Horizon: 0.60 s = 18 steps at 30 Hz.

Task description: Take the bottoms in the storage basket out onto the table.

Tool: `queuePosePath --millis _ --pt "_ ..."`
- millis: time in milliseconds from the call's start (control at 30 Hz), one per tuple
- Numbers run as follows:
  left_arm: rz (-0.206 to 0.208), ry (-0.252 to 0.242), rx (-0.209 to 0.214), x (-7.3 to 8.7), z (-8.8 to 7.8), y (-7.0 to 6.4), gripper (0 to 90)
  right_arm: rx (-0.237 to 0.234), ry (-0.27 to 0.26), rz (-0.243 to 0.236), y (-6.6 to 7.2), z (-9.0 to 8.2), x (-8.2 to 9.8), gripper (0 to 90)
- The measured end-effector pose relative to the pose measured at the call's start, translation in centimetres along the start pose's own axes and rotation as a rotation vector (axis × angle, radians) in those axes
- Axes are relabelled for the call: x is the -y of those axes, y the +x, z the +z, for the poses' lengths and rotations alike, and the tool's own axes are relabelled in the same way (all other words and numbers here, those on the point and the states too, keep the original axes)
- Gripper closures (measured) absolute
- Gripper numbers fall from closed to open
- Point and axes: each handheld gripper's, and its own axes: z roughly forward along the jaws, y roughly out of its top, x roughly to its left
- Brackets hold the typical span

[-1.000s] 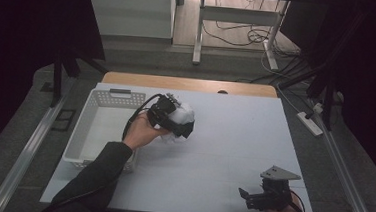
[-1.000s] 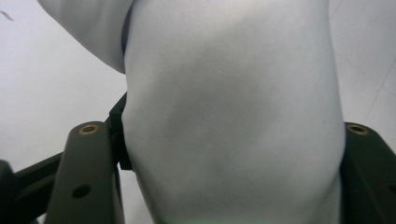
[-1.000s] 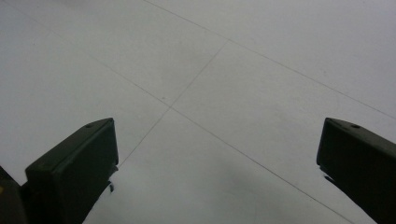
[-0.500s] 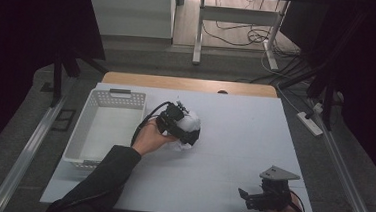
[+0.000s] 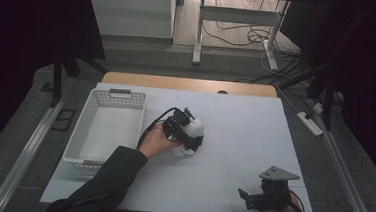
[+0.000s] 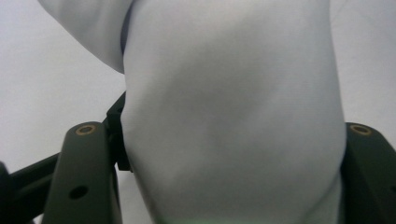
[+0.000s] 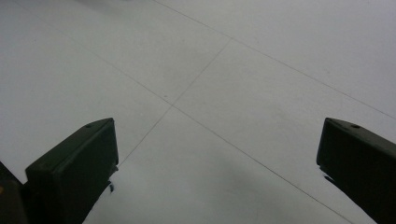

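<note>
Left gripper view: a white cloth bundle [image 6: 233, 121], bearing no legible writing, is clamped between the left gripper's [image 5: 186, 133] jaws. Right gripper's [image 5: 250, 196] jaws are held apart above the bare worktop [image 7: 261, 70].

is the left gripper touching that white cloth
Touching. In the left gripper view the white cloth bulges between the two black jaws, pressed against both; the high view shows the left gripper clamped on it above the table.
</note>
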Motion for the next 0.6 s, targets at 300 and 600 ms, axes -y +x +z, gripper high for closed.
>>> queuePosePath --millis 300,600 --pt "-0.02 0.007 -0.023 0.4 1.1 0.0 33.5 0.001 0.003 -0.004 0.0 0.0 0.0 0.0" --pt "-0.054 -0.009 -0.01 0.7 1.7 0.5 26.7 0.0 0.005 -0.005 0.0 0.1 0.0 0.0"
